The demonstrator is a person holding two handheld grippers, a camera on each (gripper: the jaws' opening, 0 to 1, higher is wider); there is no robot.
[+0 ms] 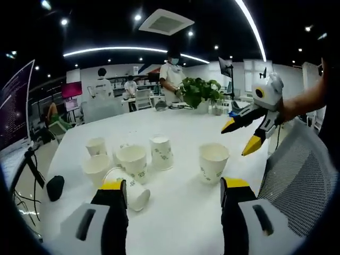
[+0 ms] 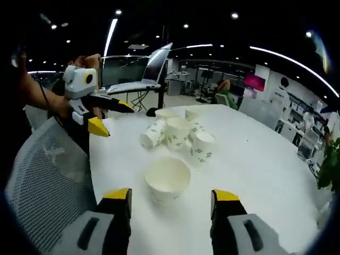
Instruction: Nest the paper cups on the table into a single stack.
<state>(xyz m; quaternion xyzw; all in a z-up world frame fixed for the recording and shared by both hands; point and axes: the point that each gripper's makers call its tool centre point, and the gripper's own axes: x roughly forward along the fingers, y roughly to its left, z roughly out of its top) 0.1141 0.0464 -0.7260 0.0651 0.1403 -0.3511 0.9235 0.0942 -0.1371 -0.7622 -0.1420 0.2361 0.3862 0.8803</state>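
Several white paper cups with green print stand on the white table (image 1: 180, 218). A lone upright cup (image 1: 213, 162) sits to the right of a cluster holding an upturned cup (image 1: 161, 153), an upright cup (image 1: 133, 161) and a cup lying on its side (image 1: 132, 192). My left gripper (image 1: 174, 192) hangs open and empty above the table, with the lying cup by its left jaw. My right gripper (image 1: 240, 136) hovers open in the air at the right. In the right gripper view, my right gripper (image 2: 171, 197) is open just behind the lone cup (image 2: 168, 180). The left gripper (image 2: 112, 118) is open at the left, near the cluster (image 2: 178, 133).
A grey mesh chair back (image 1: 297, 180) stands at the table's near edge, also the chair back (image 2: 45, 186). A potted plant (image 1: 199, 91) stands at the far side, with people behind it. A black object (image 1: 54, 187) lies at the left edge. A laptop (image 2: 143, 74) sits on a stand.
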